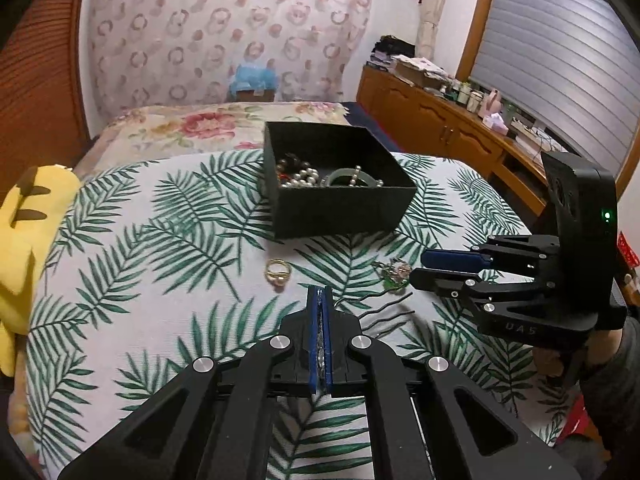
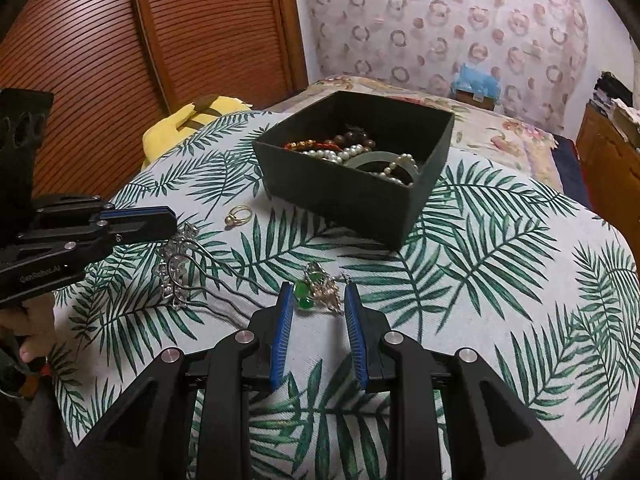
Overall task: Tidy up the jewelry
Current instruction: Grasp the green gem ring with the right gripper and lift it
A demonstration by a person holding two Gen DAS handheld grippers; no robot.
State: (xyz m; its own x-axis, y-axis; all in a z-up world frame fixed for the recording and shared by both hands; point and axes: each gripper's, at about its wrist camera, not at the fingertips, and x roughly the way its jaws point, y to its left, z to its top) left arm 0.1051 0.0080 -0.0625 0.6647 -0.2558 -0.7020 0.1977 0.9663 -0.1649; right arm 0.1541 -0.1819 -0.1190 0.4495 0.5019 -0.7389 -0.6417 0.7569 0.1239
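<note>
The left gripper (image 1: 319, 292) pinches the silver hair comb (image 2: 176, 276); its prongs could snag the leaf-print cushion (image 2: 500, 280). The gold ring (image 2: 239, 215) lies mid-cushion. The right gripper (image 2: 316, 300), spread, straddles the green brooch (image 2: 316, 290) (dangling bits may slip) before the black box (image 2: 360, 196).

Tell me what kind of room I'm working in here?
Most likely a bedroom at home. The jewelry box sits on a leaf-print cover with a floral quilt behind it, beside louvered wooden closet doors and a cluttered wooden sideboard under a shuttered window.

Two low wrist views, shared box (image 1: 336, 184)
</note>
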